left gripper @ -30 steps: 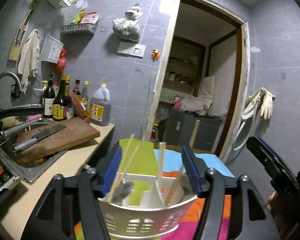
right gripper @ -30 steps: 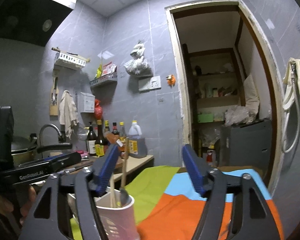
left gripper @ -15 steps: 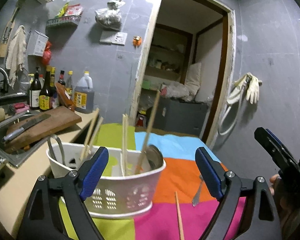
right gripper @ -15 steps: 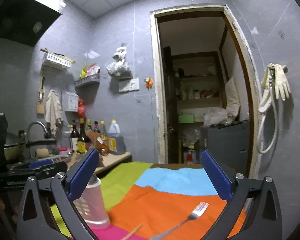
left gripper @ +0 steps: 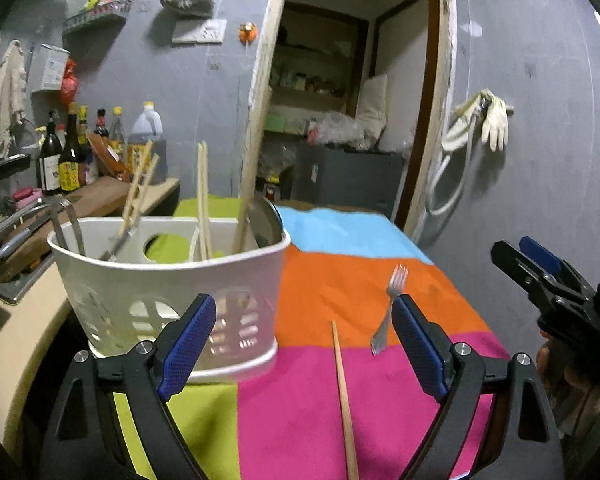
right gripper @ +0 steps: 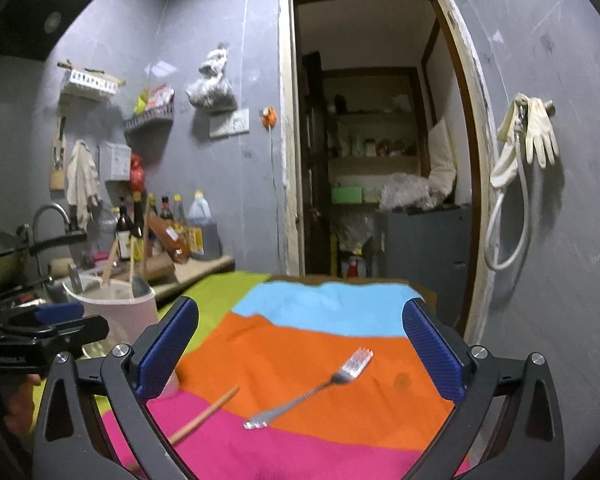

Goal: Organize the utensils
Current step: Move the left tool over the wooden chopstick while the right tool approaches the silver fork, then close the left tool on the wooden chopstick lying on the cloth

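So both grippers are hovering over the desk (left gripper: 324,292) with its striped cloth, and neither one has anything in it.

Left gripper (left gripper: 300,344): jaws wide apart, nothing pinched. The chopstick (left gripper: 342,388) lies flat on the pink stripe, running away from the camera, and sits in the gap between the two blue pads without touching either, a bit nearer the right pad. The fork (left gripper: 388,308) lies on the orange stripe with its handle end reaching the pink, tines pointing away; from this view it's just beside the tip of the right pad, partly tucked behind it. The white basket (left gripper: 168,280) stands upright on the green stripe, beyond and behind the left pad, already loaded with several chopsticks, a spoon and some metal tongs-looking thing.

Right gripper (right gripper: 300,348): jaws as wide as they go, empty too. In its view the fork (right gripper: 312,390) lies diagonally between the pads, well clear of both, tines up toward the far right. The chopstick (right gripper: 204,416) is lower left, its near end slipping behind the left finger. The basket (right gripper: 116,312) is off to the left, past the left pad, with the left gripper in front of it.
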`<move>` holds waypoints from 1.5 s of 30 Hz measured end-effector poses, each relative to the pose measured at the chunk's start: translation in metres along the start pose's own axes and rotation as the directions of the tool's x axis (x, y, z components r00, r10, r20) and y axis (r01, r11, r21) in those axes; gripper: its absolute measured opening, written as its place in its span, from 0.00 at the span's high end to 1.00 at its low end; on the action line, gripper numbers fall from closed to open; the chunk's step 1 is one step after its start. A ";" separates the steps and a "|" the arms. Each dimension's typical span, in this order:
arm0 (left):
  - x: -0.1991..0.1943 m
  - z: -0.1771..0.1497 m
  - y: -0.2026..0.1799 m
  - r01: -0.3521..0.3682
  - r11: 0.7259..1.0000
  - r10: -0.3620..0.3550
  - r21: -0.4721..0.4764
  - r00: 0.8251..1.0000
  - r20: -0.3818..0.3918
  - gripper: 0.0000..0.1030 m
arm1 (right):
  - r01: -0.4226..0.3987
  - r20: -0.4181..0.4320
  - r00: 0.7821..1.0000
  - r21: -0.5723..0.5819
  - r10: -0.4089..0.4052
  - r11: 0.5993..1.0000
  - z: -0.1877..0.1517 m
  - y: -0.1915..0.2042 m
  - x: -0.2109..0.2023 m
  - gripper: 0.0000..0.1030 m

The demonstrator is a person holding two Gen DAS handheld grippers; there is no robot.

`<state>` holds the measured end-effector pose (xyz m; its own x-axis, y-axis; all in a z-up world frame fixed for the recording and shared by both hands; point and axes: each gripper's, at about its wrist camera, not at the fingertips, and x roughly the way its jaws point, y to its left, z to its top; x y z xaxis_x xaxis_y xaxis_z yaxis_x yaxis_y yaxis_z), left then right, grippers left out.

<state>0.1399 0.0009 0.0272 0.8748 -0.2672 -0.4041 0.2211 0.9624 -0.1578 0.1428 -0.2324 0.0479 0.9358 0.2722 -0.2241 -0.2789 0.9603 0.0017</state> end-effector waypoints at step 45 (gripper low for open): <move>0.110 -0.038 -0.017 0.021 0.998 0.013 0.062 0.866 -0.501 0.92 | 0.108 -0.627 0.775 0.260 0.082 0.960 -0.047 -0.068 0.187 0.53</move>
<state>0.2158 -0.0466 -0.0484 0.5443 -0.2435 -0.8028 0.2657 0.9577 -0.1103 0.3270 -0.2500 -0.0395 0.5671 0.2517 -0.7843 -0.1103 0.9668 0.2305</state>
